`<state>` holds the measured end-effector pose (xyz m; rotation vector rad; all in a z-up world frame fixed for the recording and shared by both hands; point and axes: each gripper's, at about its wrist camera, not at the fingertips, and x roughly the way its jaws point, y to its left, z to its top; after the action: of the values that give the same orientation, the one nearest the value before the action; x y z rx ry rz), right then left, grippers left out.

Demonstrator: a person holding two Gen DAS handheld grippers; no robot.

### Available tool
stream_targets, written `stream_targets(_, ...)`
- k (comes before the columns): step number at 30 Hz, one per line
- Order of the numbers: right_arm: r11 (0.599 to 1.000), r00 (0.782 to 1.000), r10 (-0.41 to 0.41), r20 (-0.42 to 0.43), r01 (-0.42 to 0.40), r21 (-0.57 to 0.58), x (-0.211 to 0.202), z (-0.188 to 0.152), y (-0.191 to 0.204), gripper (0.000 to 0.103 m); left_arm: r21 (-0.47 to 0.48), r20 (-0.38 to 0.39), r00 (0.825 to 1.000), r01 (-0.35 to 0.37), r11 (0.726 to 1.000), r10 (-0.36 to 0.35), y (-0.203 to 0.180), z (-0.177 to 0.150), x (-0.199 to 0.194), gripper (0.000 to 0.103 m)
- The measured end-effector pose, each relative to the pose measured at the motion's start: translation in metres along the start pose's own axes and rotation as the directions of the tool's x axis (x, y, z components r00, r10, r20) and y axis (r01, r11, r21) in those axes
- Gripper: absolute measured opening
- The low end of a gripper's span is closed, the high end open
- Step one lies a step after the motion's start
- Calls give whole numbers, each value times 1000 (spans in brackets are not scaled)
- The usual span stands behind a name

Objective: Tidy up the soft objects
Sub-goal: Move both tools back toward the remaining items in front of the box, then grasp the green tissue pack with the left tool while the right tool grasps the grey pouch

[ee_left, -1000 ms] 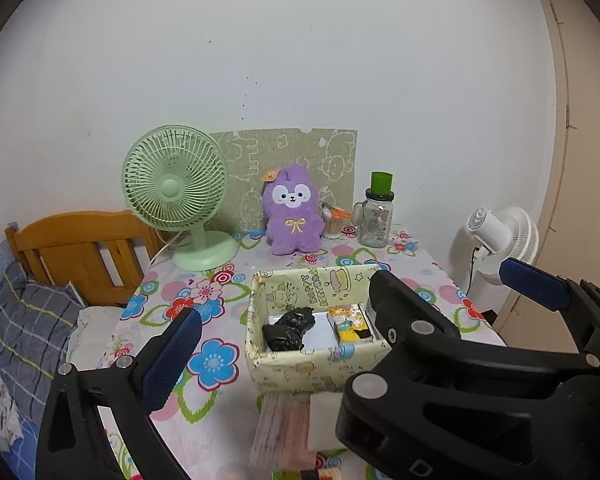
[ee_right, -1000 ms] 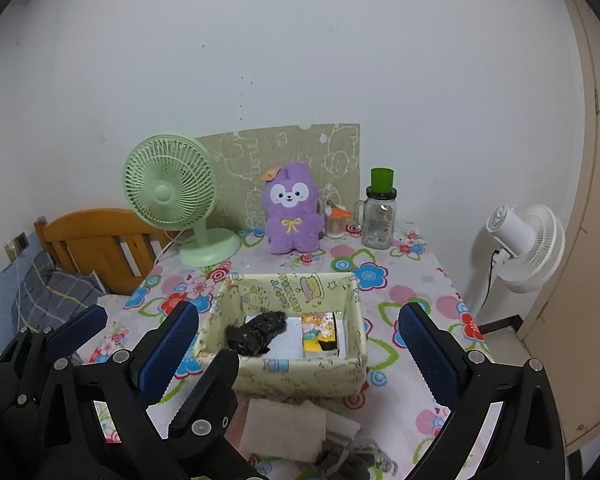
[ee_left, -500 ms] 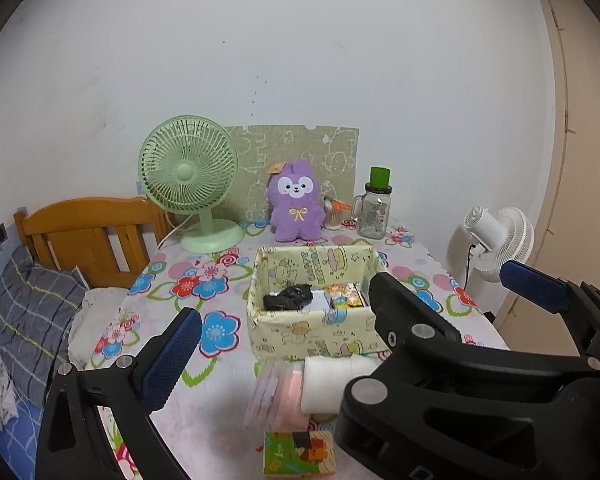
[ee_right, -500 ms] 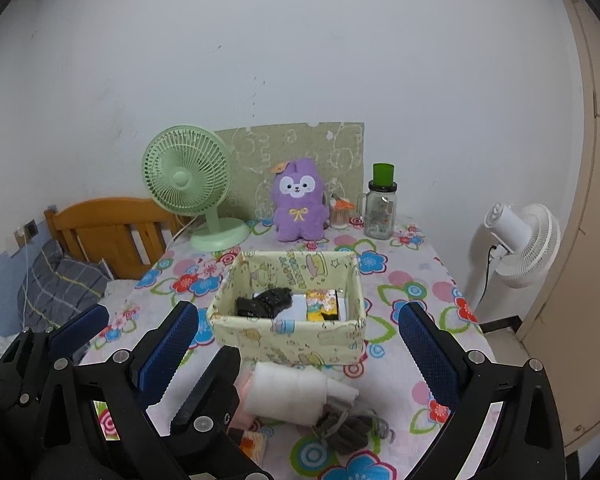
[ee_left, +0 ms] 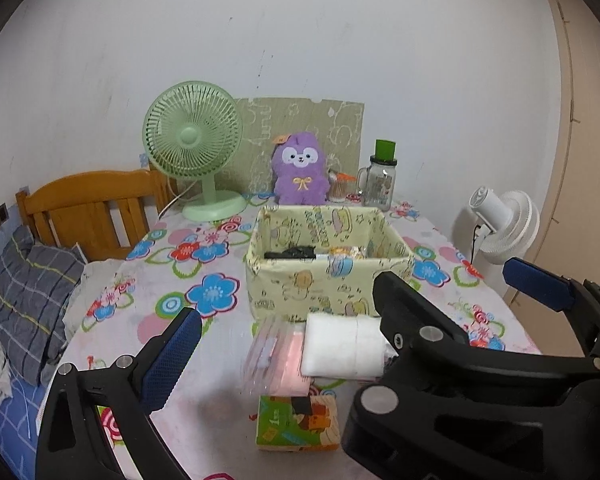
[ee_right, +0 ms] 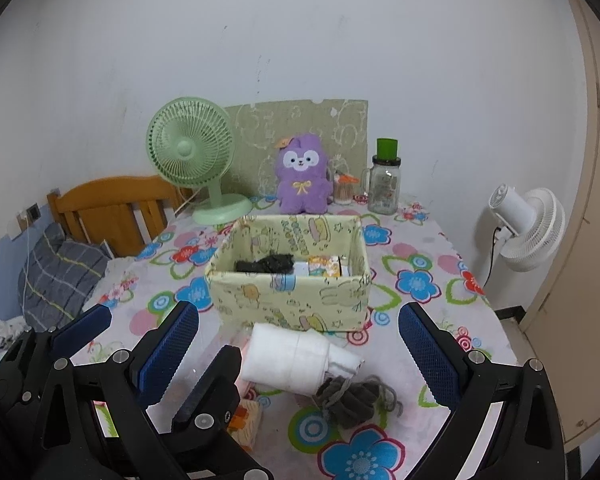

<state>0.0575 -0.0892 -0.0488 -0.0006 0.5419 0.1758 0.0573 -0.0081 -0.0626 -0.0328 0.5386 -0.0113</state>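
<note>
A pale yellow cartoon-print box (ee_left: 328, 284) (ee_right: 287, 296) stands mid-table and holds a black soft item (ee_right: 265, 264) and a yellow packet (ee_right: 324, 266). In front of it lie a white rolled cloth (ee_left: 340, 346) (ee_right: 291, 358), a pink plastic pack (ee_left: 277, 360), a small green-and-orange tissue pack (ee_left: 295, 422) and a grey knitted item (ee_right: 354, 398). My left gripper (ee_left: 348, 328) is open and empty, hovering near the table's front edge. My right gripper (ee_right: 300, 356) is open and empty, above the white roll. The right gripper's body hides part of the roll in the left wrist view.
At the back of the floral table (ee_left: 203, 292) stand a green desk fan (ee_left: 195, 148), a purple plush (ee_left: 300, 174) and a glass jar with green lid (ee_left: 380, 178). A wooden chair (ee_left: 87, 204) and bedding are at left, a white floor fan (ee_right: 528, 232) at right.
Both grippers have pulled back and lowered from over the box. The white roll, pink pack, tissue pack and grey item have come into view in front of the box. Both stay open.
</note>
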Motion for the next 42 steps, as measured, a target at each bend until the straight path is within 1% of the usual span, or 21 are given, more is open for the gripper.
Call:
stream_targets(5,1000,1000,2,-26,-2,2,11,-16,-3,102,-2,-29,1000,11,1000,-11,0,-17,10,103)
stream_targets(16,1000,996,6,-84,-4,23,39,-51,-11,101,-20,-99,995,-4,1000,2,3,-47,36,103)
stream_targets(21,999,993,12,-113,-8,31,53,-63,-12,101,-14,-135,991,-8,1000,6,3,-58,48,103)
stream_targets(27,1000,989,-3,-146,6,20,64,-74,-12,101,-28,-185,983,-11,1000,6,6,-71,64,102)
stream_targets(30,1000,986,-5,-166,9,25,70,-81,-13,101,-35,-212,977,-16,999,8,8,-78,70,99)
stream_targets(31,1000,985,-7,-173,12,27,72,-83,-14,101,-37,-225,974,-23,999,14,8,-81,72,91)
stream_targets(32,1000,984,-8,-181,13,28,74,-84,-15,102,-36,-237,971,-28,999,19,8,-81,74,79)
stream_targets(33,999,982,-9,-190,15,29,76,-86,-16,102,-32,-258,966,-28,999,19,6,-84,79,75)
stream_targets(34,999,980,-12,-199,18,30,79,-87,-18,102,-28,-273,962,-25,999,16,5,-86,82,74)
stream_targets(36,999,978,-16,-208,24,33,83,-88,-20,102,-10,-263,964,-33,999,29,2,-88,80,73)
stream_targets(42,998,974,-25,-224,36,47,91,-89,-28,101,-15,-258,966,0,1000,-4,-3,-88,81,72)
